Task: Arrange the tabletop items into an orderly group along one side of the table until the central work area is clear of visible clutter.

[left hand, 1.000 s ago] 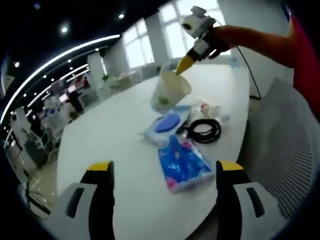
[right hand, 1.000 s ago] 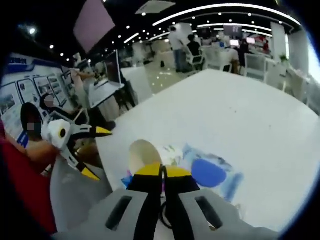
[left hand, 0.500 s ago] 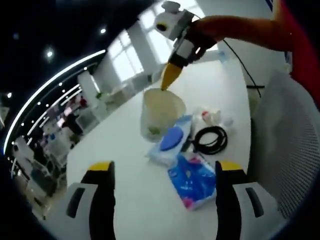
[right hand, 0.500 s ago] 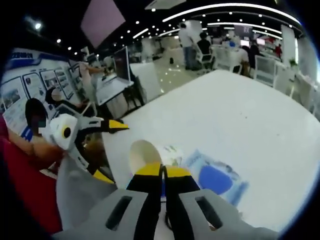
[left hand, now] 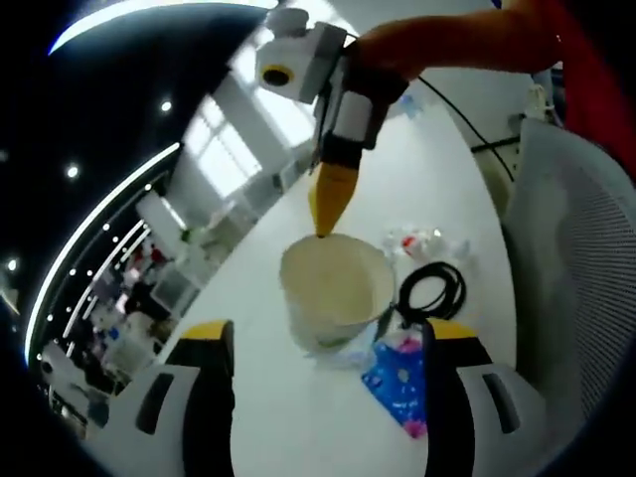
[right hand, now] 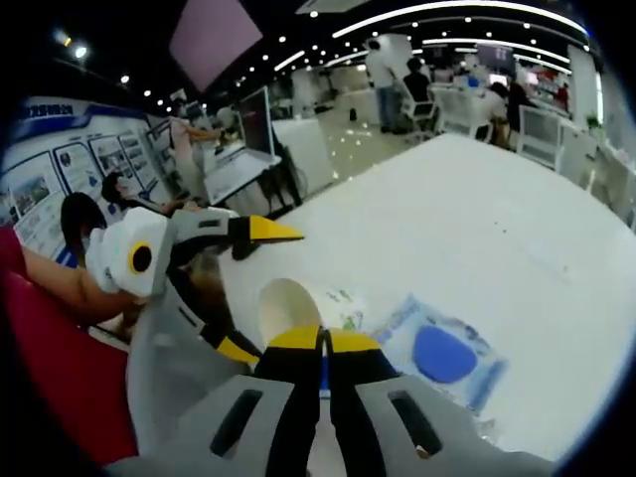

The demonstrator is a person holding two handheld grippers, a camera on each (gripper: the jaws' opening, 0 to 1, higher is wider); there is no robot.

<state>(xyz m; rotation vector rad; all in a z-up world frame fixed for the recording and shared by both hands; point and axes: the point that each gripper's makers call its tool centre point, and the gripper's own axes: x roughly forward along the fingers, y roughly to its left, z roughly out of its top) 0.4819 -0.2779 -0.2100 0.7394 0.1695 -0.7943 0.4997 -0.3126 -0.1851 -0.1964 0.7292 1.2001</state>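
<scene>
A white paper cup [left hand: 333,288] hangs from its rim, mouth tilted toward the left gripper view, with my right gripper [left hand: 325,224] shut on that rim from above. Just in front of the cup, my left gripper [left hand: 326,330] stands open with nothing between its jaws. In the right gripper view my right gripper [right hand: 320,343] pinches the cup [right hand: 286,306], and the left gripper [right hand: 253,290] reaches in from the left, open. A wipes pack with a blue lid [right hand: 442,353] lies flat on the white table [right hand: 477,229].
A black cable coil [left hand: 432,293], a blue patterned packet [left hand: 402,373] and a small white wrapped item [left hand: 422,241] lie by the table's near edge. A grey mesh chair [left hand: 576,248] stands against that edge. A person's red sleeve [right hand: 50,368] is close on the left.
The cup in my right gripper and my left gripper have drawn much closer together. In the left gripper view the cup now covers the wipes pack. Both grippers kept their states.
</scene>
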